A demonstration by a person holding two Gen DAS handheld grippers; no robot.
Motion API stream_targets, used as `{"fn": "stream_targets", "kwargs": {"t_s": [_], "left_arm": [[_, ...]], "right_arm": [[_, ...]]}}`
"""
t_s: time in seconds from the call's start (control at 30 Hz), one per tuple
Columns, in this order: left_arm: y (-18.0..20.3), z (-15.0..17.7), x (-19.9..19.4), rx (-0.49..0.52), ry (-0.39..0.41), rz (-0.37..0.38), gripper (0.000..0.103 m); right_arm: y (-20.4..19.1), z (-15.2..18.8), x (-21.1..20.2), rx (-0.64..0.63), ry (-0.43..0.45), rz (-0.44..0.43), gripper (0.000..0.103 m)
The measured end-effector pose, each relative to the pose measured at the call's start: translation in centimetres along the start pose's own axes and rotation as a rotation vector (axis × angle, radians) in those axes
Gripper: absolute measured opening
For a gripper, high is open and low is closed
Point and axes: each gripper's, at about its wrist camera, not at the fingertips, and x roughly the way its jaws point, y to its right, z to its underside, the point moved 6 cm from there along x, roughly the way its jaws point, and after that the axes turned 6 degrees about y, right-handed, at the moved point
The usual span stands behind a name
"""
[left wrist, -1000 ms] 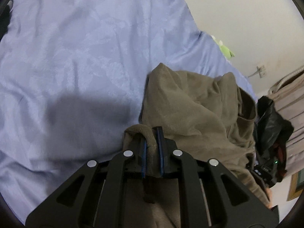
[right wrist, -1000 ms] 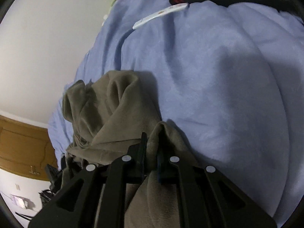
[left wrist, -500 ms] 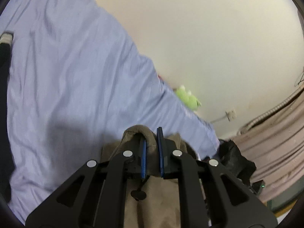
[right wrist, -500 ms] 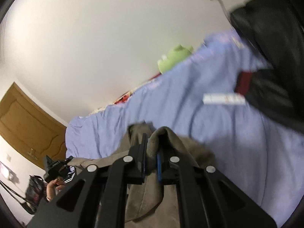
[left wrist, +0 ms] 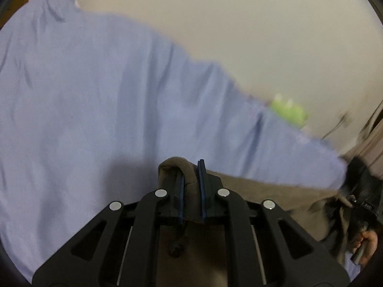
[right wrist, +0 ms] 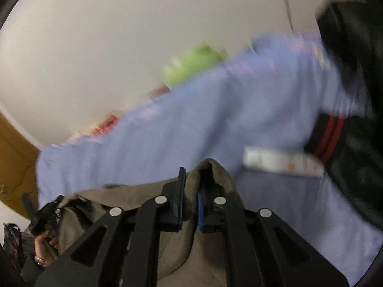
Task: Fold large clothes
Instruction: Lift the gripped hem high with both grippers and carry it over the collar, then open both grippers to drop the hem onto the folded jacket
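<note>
A lavender bedsheet [left wrist: 100, 100] is covering the bed beneath a plain cream wall [left wrist: 239, 24]; a wooden door [right wrist: 14, 157] is standing at left.

One garment [left wrist: 258, 191] — two claws — one bedsheet [left wrist: 95, 95].

No readable text anywhere; faint print on white box [right wrist: 282, 161] on bed, too blurred to read
</note>
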Motion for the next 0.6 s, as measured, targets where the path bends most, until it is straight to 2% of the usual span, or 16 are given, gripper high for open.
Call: {"fn": "stream_targets", "kwargs": {"t_s": [0.1, 0.13, 0.23, 0.27, 0.3, 0.37, 0.4, 0.47, 0.5, 0.53, 0.6], "left_arm": [[-0.2, 2.0, 1.8, 0.056, -0.023, -0.041, 0.011], [0.2, 1.9, 1.6, 0.082, -0.016, -0.053, 0.011], [1.4, 0.9, 0.0, 0.156, -0.013, -0.073, 0.011], [2.1, 0.2, -1.0, 0.203, -0.016, -0.08, 0.012], [2.8, -0.3, -1.9, 0.234, -0.019, -0.08, 0.013], [4.5, -1.3, -4.1, 0.317, -0.032, -0.083, 0.024], [5.4, -1.4, -5.3, 0.36, -0.048, -0.079, 0.028], [7.1, -1.5, -7.0, 0.403, -0.075, -0.061, 0.058], [7.8, -1.4, -8.2, 0.432, -0.061, -0.074, 0.065], [8.6, -1.3, -10.0, 0.468, -0.034, -0.089, 0.07], [9.6, -0.2, -12.6, 0.459, -0.052, -0.042, 0.071]], "right_arm": [[1.4, 2.6, 2.0, 0.004, -0.031, 0.002, 0.012], [1.3, 2.6, 1.8, -0.003, -0.024, 0.001, 0.013], [0.0, 1.4, -1.1, -0.033, 0.007, -0.008, 0.026], [-0.7, 0.6, -2.8, -0.061, 0.027, -0.007, 0.037], [-1.3, -0.2, -4.7, -0.081, 0.049, -0.005, 0.056], [-2.3, -1.4, -8.1, -0.102, 0.094, -0.019, 0.074], [-2.8, -1.9, -9.7, -0.12, 0.109, -0.018, 0.074], [-4.3, -1.9, -12.6, -0.162, 0.109, -0.021, 0.074], [-5.0, -1.6, -13.7, -0.192, 0.096, -0.024, 0.076], [-6.4, -0.6, -15.1, -0.253, 0.071, -0.034, 0.077], [-8.5, 1.3, -16.6, -0.356, 0.039, -0.049, 0.078]]}}
